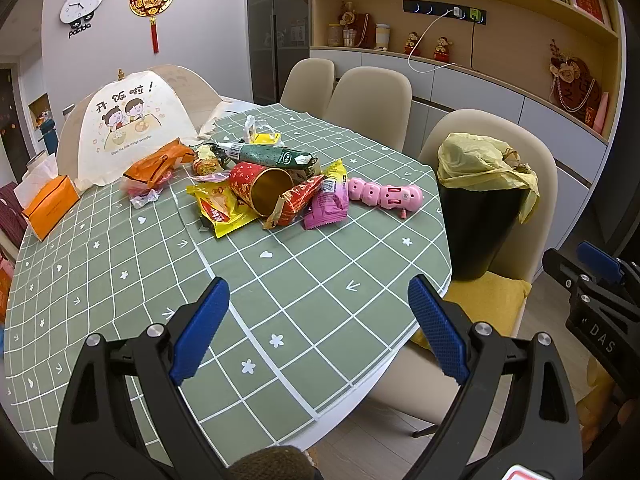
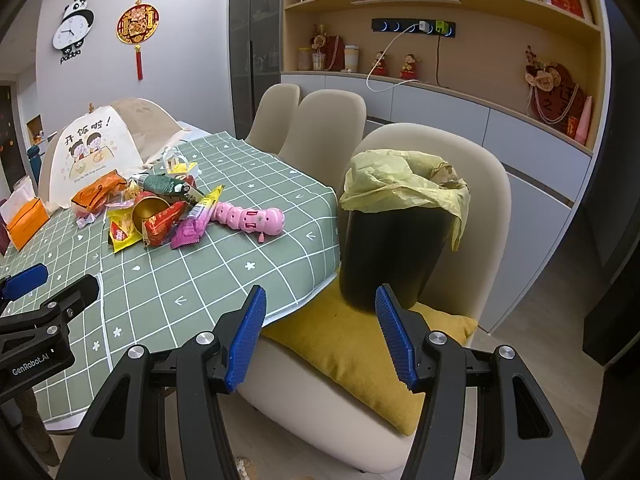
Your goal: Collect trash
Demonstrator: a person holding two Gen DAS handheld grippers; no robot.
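A: Where do the grippers stand?

B: Left gripper (image 1: 318, 322) hangs over the near bench (image 1: 312, 264) edge, jaws wide apart, empty. Right gripper (image 2: 320, 330) is also spread and empty, over the yellow cushion (image 2: 360, 344) in front of the bin (image 2: 394, 252).

A: And the trash?

B: The wrapper pile (image 1: 260, 188) lies on the bench well left of the bin, around a red cup (image 1: 262, 188). A pink toy (image 1: 386, 196) touches the pile on the bin side.

A: Risks?

B: Probably snagging the toy with the wrappers, or nudging the bin, which looks tippy on that cushion.
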